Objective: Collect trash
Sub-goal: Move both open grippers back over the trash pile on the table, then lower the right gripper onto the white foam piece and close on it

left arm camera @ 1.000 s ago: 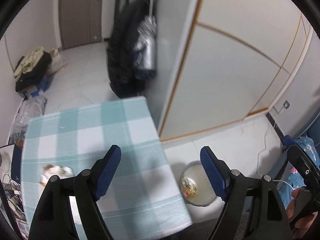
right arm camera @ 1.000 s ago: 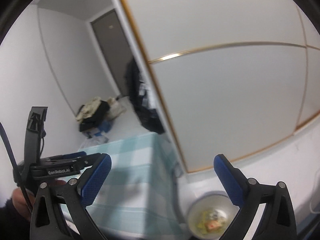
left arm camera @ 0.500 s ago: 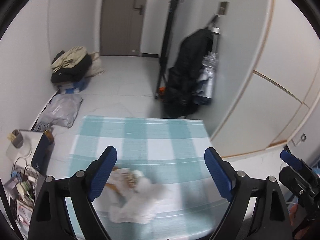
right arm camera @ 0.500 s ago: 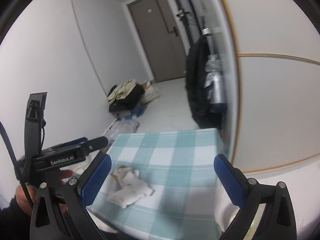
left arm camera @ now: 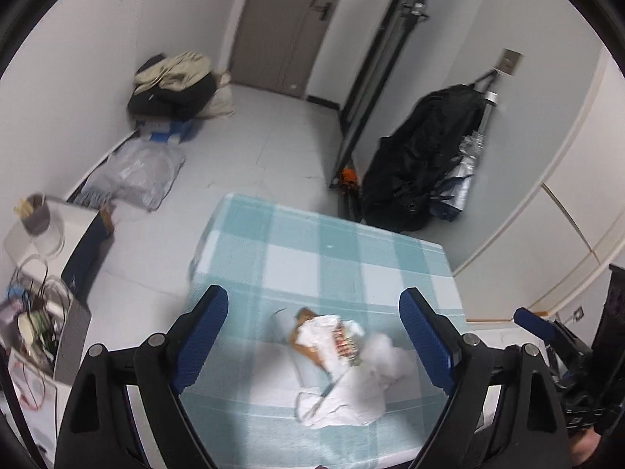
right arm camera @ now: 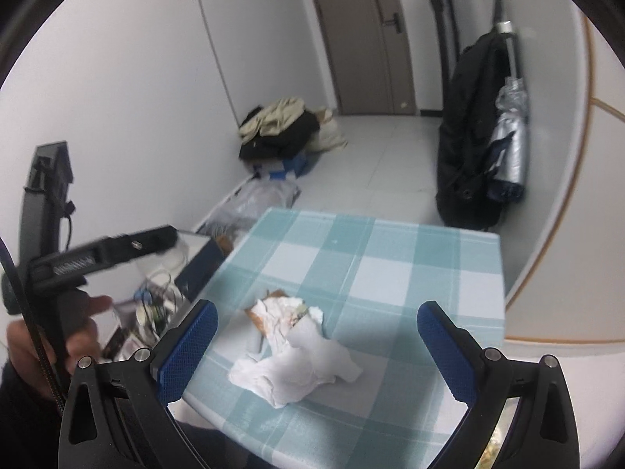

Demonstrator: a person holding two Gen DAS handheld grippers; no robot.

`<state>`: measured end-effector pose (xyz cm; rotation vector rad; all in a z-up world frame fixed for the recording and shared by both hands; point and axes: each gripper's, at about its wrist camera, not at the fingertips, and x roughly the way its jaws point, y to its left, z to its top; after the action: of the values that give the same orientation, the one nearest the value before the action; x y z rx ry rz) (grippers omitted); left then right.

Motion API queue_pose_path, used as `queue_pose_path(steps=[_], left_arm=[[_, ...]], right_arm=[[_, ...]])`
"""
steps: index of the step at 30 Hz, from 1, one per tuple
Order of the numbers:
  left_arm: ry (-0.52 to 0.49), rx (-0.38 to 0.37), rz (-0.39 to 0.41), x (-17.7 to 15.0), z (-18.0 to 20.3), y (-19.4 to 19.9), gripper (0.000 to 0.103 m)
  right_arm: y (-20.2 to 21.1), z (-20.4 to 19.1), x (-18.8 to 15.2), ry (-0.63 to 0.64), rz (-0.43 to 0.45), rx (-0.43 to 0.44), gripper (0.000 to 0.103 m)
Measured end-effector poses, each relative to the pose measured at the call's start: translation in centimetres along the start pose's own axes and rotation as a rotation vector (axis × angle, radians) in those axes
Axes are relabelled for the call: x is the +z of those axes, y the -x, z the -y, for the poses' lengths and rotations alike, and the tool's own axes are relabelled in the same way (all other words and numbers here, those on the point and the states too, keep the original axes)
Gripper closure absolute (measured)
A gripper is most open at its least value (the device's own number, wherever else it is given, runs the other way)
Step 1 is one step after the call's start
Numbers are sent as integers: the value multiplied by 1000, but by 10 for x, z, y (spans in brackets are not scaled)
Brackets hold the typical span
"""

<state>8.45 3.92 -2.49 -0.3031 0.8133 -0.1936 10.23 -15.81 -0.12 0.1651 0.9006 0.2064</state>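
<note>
A pile of trash (left arm camera: 343,363), crumpled white tissues over a brown scrap and a printed wrapper, lies on the near part of a table with a teal and white checked cloth (left arm camera: 332,258). It also shows in the right wrist view (right arm camera: 293,351) on the same cloth (right arm camera: 371,258). My left gripper (left arm camera: 314,336) is open and empty, above the pile with the pile between its fingers in view. My right gripper (right arm camera: 314,351) is open and empty, also above the pile. The left gripper's body (right arm camera: 78,262) shows at the left of the right wrist view.
A black coat and a silver umbrella (left arm camera: 425,160) hang by the wall beyond the table. Clothes (left arm camera: 175,86) are piled near the door. A plastic bag (left arm camera: 133,176) lies on the floor. A low white stand with cables and cups (left arm camera: 35,258) is left of the table.
Both views have swung left from the wall panels and a floor bin to the table. The trash pile now sits between each gripper's open fingers.
</note>
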Motion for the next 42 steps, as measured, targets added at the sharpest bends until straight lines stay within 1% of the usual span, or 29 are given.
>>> queue_pose_path(steps=[3,7,10,12,16,19,24,26,27,29,31,32,34,35,37,41,42], left_arm=[[46,-22,-8,4,-13,1,16],[96,-38,-34,5,-29,0,16],[133,-49,-51,5,-35,-2,16],[143,-55,-61,6,-39,-3,16],[166,-66,-74,6,-44,-4,16],[177,-65,-77,5,-49,-5,16],[188,-59,-82,4,-52,-4,16],[194,-60,-84,4,-54,-5,16],[199,-60,-85,4,-54,-4,16],[199,-57,-85,4,-54,-5,16],[197,-55,-88,4,-54,-6,16],[195,-54,-90,4,-53,-6,16],[191,-51,-92,4,-53,-7,16],[188,-49,-92,4,-52,-7,16],[183,-30,-91,3,-52,-8,16],[162,-6,-92,0,-49,-8,16],[154,-1,-90,-1,-47,-7,16]], right_arm=[[-20,-5,1,60,-32,-14,0],[-48,-13,-1,149,-104,1,1],[-65,-19,-6,225,-150,27,1],[-76,-23,-10,263,-178,60,2],[-90,-28,-14,321,-211,57,2],[-101,-31,-18,354,-233,36,3],[-114,-33,-22,386,-257,18,11],[-119,-33,-24,395,-272,8,19],[-120,-33,-24,399,-275,5,25],[-123,-33,-25,403,-283,-11,26],[-124,-33,-24,400,-285,-4,34],[-123,-33,-24,399,-285,-1,35],[-123,-34,-24,400,-285,0,43],[-123,-34,-25,404,-283,-3,45],[-123,-34,-26,402,-287,-10,46],[-120,-31,-25,387,-277,8,50],[-119,-30,-24,384,-280,9,57]])
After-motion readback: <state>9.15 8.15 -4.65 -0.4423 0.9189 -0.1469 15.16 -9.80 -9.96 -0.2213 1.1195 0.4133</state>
